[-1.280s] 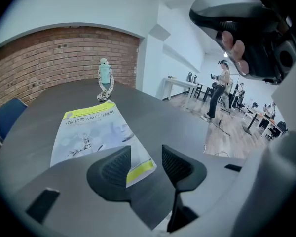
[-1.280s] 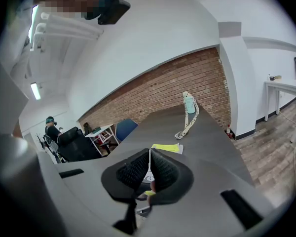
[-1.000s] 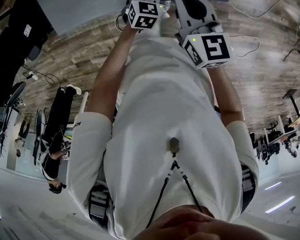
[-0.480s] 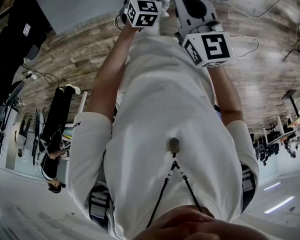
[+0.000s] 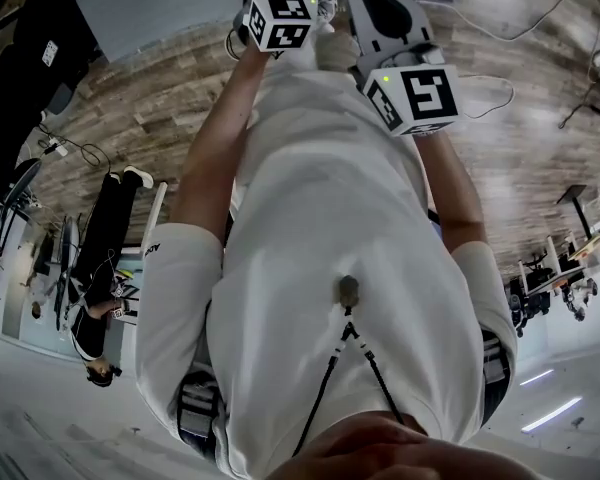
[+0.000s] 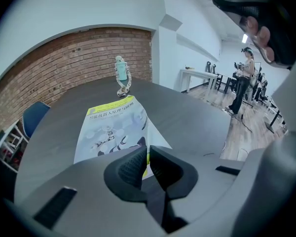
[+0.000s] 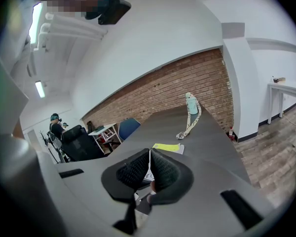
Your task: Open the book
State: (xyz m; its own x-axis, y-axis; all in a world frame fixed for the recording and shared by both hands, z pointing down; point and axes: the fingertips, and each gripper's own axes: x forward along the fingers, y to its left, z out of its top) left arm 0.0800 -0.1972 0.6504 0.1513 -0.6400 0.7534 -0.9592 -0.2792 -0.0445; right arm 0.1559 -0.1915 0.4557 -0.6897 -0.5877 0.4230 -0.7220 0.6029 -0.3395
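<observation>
Close by, the left gripper [image 6: 148, 158] has its jaws closing on the near edge of the book [image 6: 111, 130] — a thin yellow bit shows between them. The right gripper [image 7: 149, 168] is squeezed tight. The book lies cover up on the grey table [image 6: 192, 117]; far behind stands a bottle [image 6: 121, 72] — then a brick wall [image 6: 64, 65].

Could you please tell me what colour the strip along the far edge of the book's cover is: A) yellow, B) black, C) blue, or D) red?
A: in the left gripper view the book lies on the dark table, and the strip across the far edge of its cover is plainly yellow.
</observation>
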